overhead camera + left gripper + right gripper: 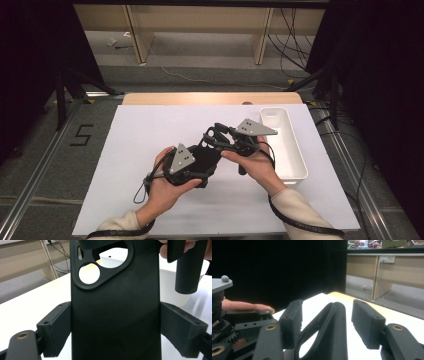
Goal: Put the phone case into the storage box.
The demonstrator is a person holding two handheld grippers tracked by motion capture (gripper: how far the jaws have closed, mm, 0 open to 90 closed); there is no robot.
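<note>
High view sets out our workspace: a white counter (150, 145) with a long white plastic bin (287, 150) on its right side, and our two hands meeting over the middle, just left of that bin. Between them we hold a black phone case (206, 159), lifted off the counter and well short of the bin. Our left gripper (192, 167) has its jaws clamped on the case's long side edges, which we judge gives a firm, square hold that keeps the flexible shell from twisting; in the left gripper view the case (115, 315) stands upright between the two pads, back face toward the camera, camera cutout at the top. Our right gripper (220, 137) works at the far, cutout end. In the right gripper view the case's rim (332, 322) runs edge-on between the pads, the left pad looking close against it while a gap shows before the right pad, so these jaws stand apart around the rim rather than pinching it. We judge this a handover or re-grip in progress, one tool steadying while the other lines up.
</note>
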